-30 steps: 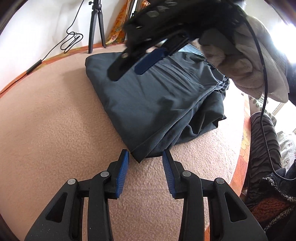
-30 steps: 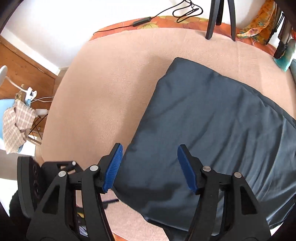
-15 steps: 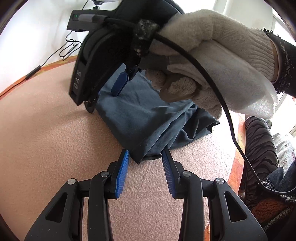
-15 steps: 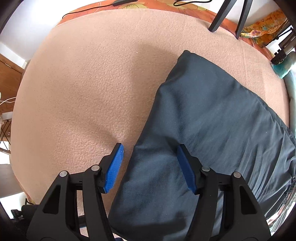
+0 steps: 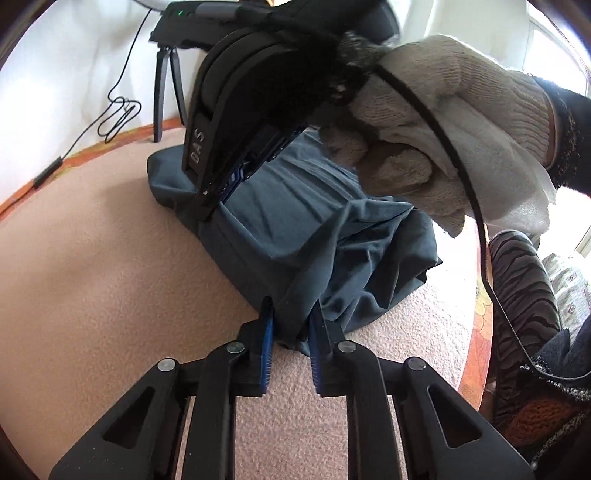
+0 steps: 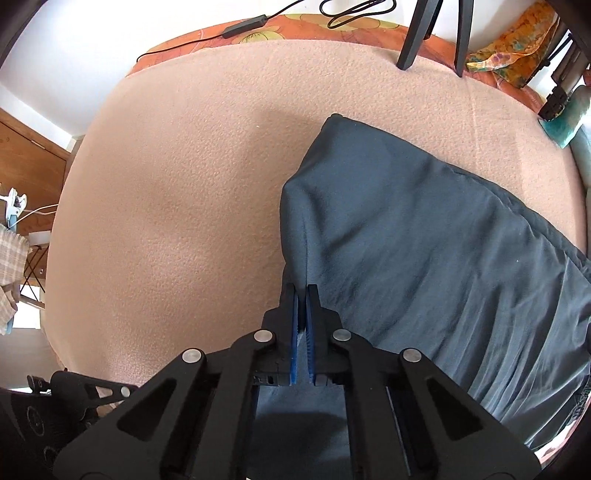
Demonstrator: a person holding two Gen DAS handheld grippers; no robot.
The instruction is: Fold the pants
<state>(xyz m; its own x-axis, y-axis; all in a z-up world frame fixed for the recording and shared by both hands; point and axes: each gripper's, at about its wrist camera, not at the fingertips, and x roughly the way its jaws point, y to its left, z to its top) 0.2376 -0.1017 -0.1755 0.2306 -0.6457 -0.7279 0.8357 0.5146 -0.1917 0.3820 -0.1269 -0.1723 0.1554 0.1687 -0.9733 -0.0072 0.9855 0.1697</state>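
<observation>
The dark blue-grey pants (image 5: 295, 236), already doubled over, lie on a peach fleece blanket (image 5: 92, 266) that covers what looks like a bed, with the neat folded edge toward the far side and looser, rumpled layers bunched at the near right. The left tool (image 5: 290, 332) is closing on the near corner of the cloth; a ridge of fabric stands between its blue pads (image 5: 266, 345), which look to press on it, though how many layers are caught cannot be told. The right tool (image 6: 302, 314), held by a gloved hand (image 5: 436, 122), has pinched a thin pleat along the left-hand edge of the pants (image 6: 424, 240), its jaws drawn almost together on it. The chief risk, judged from these grips, is that either tool holds only the top layer: on lifting, the lower layers would stay behind and the existing fold would open. The right grip is narrow and close to the edge, so the pleat could slip out under the garment's weight. The loose folds at the near right could drag or trail and leave the next fold crooked. The nap of the fleece may cling to the cloth and resist a slide. A cable (image 5: 458, 162) hanging from the right tool crosses above the pants and could snag, and a tripod (image 6: 432, 33) stands near the far edge.
</observation>
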